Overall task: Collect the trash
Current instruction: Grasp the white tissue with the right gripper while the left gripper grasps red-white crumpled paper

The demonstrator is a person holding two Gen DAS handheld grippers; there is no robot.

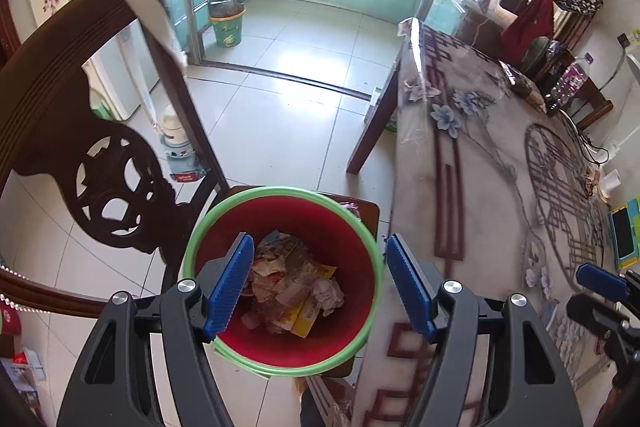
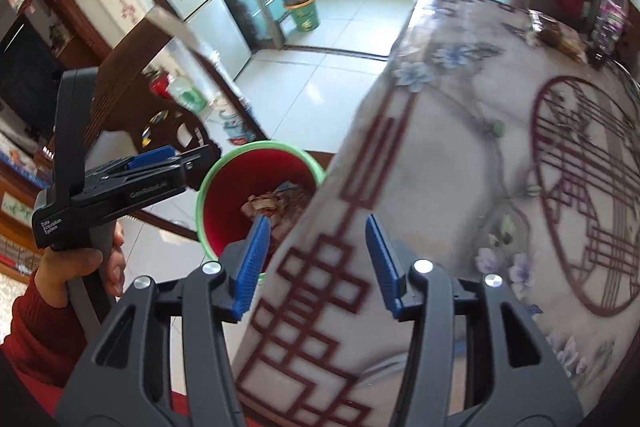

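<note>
Black tongs with ribbed blue pads, silver screws; sleeve red, apparently knitted.

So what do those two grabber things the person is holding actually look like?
Each is a black plastic tool with two fingers tipped by ribbed blue pads, joined by silver bolts. The left gripper and right gripper look alike. Seen from the side, the left one carries small white lettering on its body. The hand on its grey handle comes out of a red knitted sleeve.
</note>
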